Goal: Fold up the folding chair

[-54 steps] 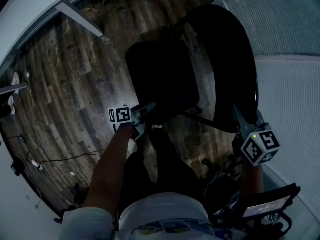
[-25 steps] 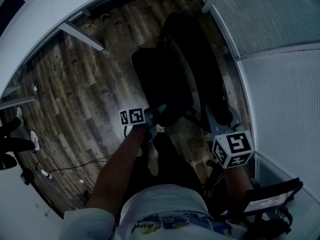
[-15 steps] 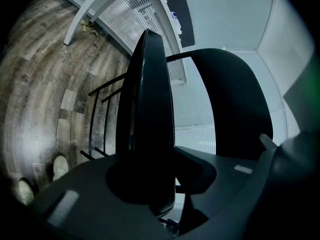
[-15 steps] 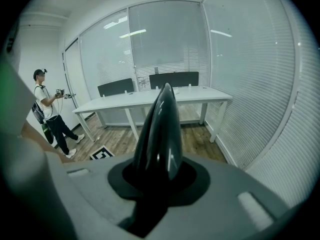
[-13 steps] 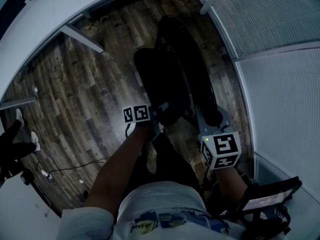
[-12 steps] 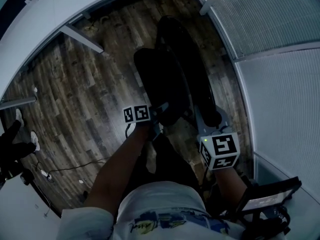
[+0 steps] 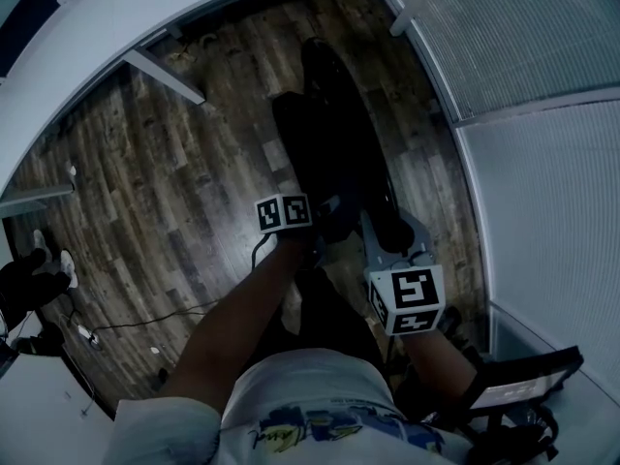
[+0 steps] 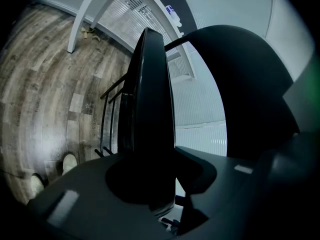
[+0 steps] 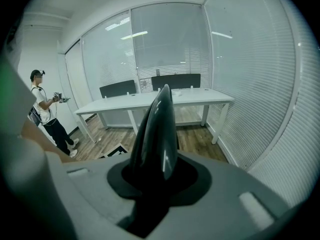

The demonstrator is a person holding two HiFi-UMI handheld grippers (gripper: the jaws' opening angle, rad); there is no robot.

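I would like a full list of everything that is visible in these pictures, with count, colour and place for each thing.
folding chair: one, black, nearly flat, standing ahead of the person
floor: one, brown wood planks, underneath
table: one, white, by the glass wall
blinds: white, on the right-hand windows
cable: one, dark, floor at lower left
bystander: one, dark trousers, left of the table
left gripper: one, dark grey, closed on the seat edge
right gripper: one, light grey, on the backrest edge; its jaws have just been opening slightly, backrest between them
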